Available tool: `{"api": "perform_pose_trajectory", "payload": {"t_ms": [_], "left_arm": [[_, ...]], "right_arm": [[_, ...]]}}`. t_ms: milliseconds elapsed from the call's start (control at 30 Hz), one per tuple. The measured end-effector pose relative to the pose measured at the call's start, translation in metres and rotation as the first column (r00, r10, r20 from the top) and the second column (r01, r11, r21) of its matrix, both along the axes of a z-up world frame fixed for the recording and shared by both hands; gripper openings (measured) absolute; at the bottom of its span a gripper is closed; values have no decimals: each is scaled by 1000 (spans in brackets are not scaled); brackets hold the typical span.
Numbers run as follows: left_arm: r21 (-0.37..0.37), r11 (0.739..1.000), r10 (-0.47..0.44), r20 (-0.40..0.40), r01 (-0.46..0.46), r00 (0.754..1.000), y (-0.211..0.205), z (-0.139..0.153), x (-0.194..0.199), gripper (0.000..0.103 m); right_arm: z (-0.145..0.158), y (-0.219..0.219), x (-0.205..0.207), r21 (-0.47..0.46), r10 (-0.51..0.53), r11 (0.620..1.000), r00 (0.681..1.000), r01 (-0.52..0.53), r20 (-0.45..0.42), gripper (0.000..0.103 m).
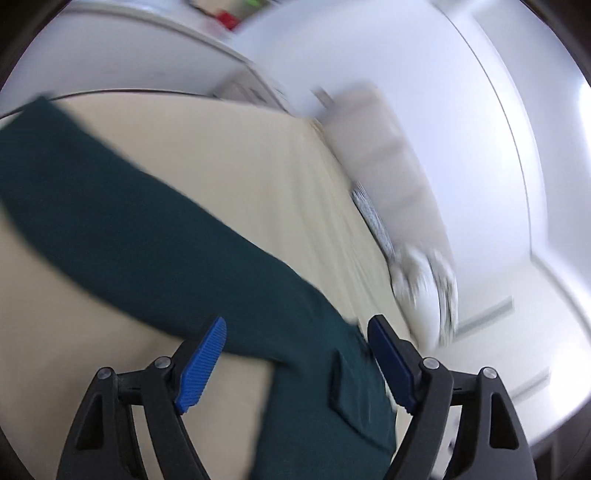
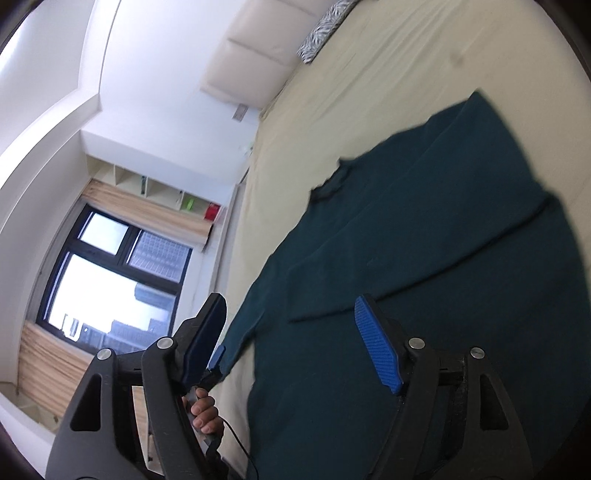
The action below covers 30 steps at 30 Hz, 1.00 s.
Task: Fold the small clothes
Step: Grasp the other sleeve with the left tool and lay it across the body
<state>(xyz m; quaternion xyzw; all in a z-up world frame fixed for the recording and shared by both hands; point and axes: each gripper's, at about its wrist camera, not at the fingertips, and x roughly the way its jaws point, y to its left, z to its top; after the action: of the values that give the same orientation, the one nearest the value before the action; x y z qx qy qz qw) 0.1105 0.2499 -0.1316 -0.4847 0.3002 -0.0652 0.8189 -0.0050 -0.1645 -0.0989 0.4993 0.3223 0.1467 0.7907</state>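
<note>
A dark teal shirt (image 2: 424, 240) lies spread flat on a cream bed sheet (image 2: 369, 74), its neckline toward the headboard and one sleeve laid across the body. My right gripper (image 2: 291, 306) hovers over the shirt's lower part, open, with nothing between its blue pads (image 2: 376, 343). In the blurred left wrist view the shirt (image 1: 147, 240) runs from the upper left down under my left gripper (image 1: 297, 328), which stands open above the cloth without pinching it. A hand (image 2: 205, 410) holding the other gripper's handle shows at the shirt's left edge.
A padded cream headboard (image 2: 258, 48) and a patterned pillow (image 2: 321, 33) sit at the bed's far end. A window (image 2: 110, 280) and wall shelves (image 2: 166, 192) lie beyond the bed's left side. A white pillow (image 1: 424, 291) is at the bed's edge.
</note>
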Motion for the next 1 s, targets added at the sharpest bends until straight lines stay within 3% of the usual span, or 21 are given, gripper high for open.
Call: {"api": "perform_pose_trajectory", "payload": {"t_ms": [133, 233, 433, 567, 700, 767, 833, 867, 900, 1000], "left_arm": [[-112, 972, 199, -78, -207, 977, 81, -25, -35, 79], [-208, 927, 291, -129, -313, 948, 120, -43, -52, 76], [-286, 867, 366, -189, -407, 911, 144, -62, -39, 68], [-348, 803, 427, -232, -484, 874, 151, -76, -29, 61], [-384, 758, 460, -256, -526, 850, 155, -82, -19, 57], [-401, 739, 470, -268, -541, 841, 158, -82, -12, 46], [-375, 757, 460, -278, -536, 843, 154, -76, -3, 32], [-336, 784, 448, -275, -522, 851, 152, -69, 3, 18], [-291, 816, 435, -263, -500, 861, 149, -61, 9, 12], [-138, 901, 385, -182, -411, 905, 122, -20, 25, 8]], "right_arm": [[1, 44, 8, 6, 62, 998, 998, -62, -12, 72], [3, 69, 11, 3, 87, 996, 996, -87, -27, 72], [8, 95, 6, 0, 103, 995, 994, -103, -37, 72], [11, 98, 9, -7, 107, 994, 994, -107, -37, 72], [13, 95, 4, -5, 100, 995, 994, -100, -33, 72], [11, 93, 4, 0, 99, 995, 995, -99, -34, 72], [7, 92, 5, 7, 97, 995, 995, -97, -36, 72], [5, 91, 4, 9, 95, 995, 995, -95, -37, 72], [3, 90, 6, 9, 92, 996, 995, -92, -38, 72], [-6, 80, 4, 24, 72, 997, 997, -71, -41, 72]]}}
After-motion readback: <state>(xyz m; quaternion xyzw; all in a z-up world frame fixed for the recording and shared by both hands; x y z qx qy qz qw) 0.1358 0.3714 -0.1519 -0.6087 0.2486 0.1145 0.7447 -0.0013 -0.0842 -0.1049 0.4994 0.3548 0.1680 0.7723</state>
